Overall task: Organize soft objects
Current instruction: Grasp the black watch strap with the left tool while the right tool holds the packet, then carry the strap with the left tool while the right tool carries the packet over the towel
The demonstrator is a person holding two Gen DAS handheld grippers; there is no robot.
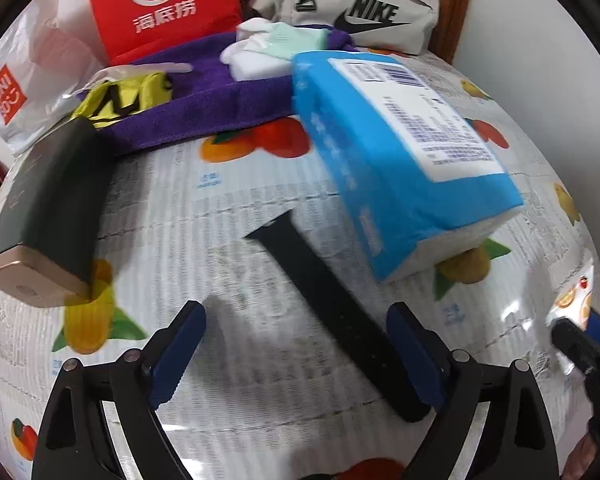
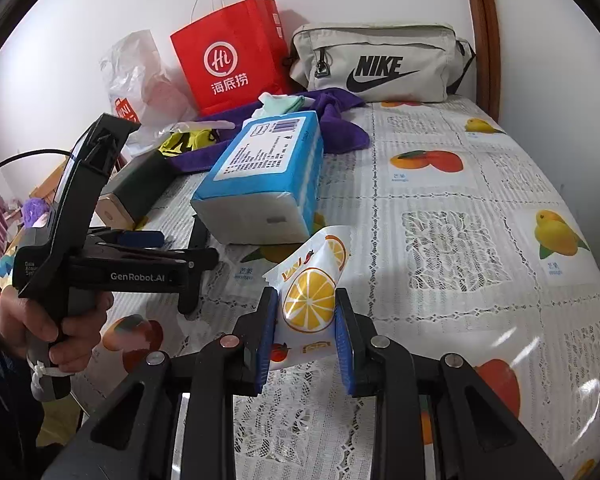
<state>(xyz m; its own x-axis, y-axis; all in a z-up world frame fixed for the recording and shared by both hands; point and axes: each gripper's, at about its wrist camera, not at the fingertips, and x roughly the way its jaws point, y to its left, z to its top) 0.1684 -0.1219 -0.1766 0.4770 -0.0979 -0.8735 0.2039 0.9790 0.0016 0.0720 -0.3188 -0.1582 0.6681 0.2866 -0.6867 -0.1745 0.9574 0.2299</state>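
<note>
On the left side of the counter (image 1: 228, 208) lies a dark box with a gold end (image 1: 48, 216). Behind it are a yellow pouch (image 1: 128, 96) and a purple towel (image 1: 220, 92), and a red paper bag (image 2: 228, 60) stands at the wall.

The left gripper (image 1: 296, 344) has its fingers wide apart, with nothing pressed between them. It hangs over a black strap (image 1: 331, 312) that lies flat on the counter. The strap is thin and low, so the fingers could slide over it and close on air. One end of the strap goes under the blue tissue pack (image 1: 395, 152). If the strap gets pulled, the pack may be dragged along or tip.

The left gripper's far finger is close to the tissue pack and could bump it.

More to the right, the right gripper (image 2: 305, 336) is clamped on a small snack packet with a lemon picture (image 2: 309, 304), held above the counter. The packet is smooth and puffy. It may slip out if the squeeze is weak, or get crushed if it is too hard.

The two grippers are near each other, so they could knock together.
</note>
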